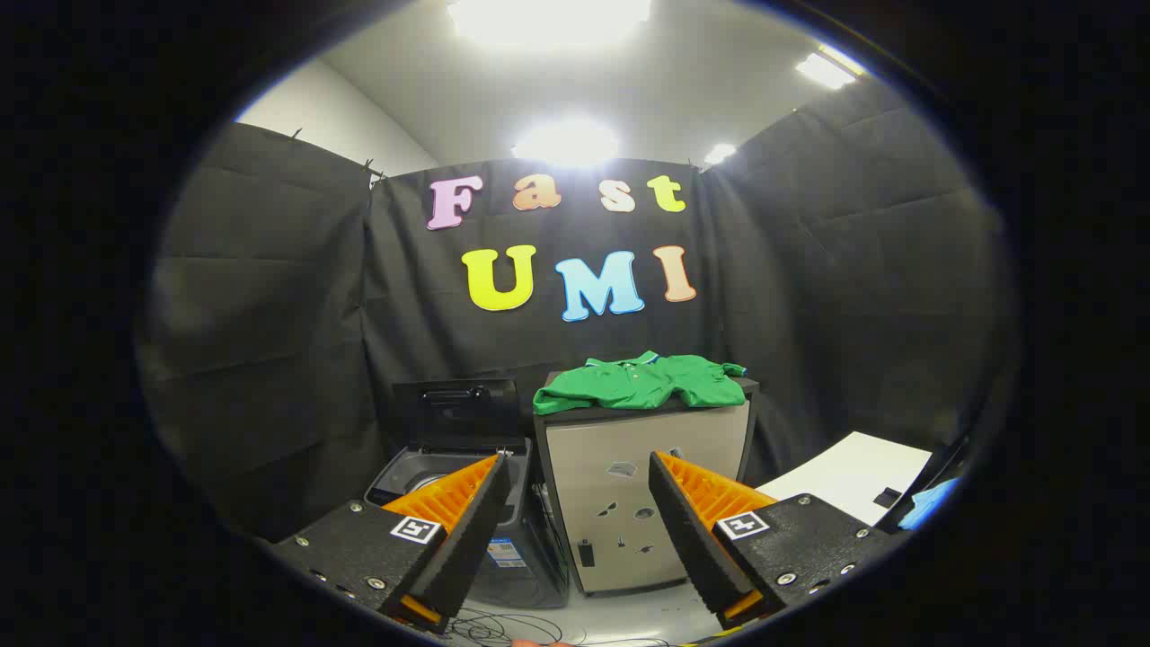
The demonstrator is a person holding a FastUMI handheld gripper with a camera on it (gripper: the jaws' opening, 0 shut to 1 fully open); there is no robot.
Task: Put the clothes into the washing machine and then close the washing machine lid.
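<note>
A green polo shirt (642,381) lies crumpled on top of a beige cabinet (642,476), well beyond my fingers. Left of the cabinet stands a dark grey top-loading washing machine (454,490) with its black lid (458,413) raised upright at the back; the tub opening is partly hidden behind my left finger. My gripper (579,472) is open, its fingers wide apart with nothing between them, held back from both the cabinet and the machine.
Black cloth walls close the booth on three sides. A white tabletop (853,472) sits to the right with a small dark item and something blue at its edge. Loose cables (503,629) lie on the pale floor below my fingers.
</note>
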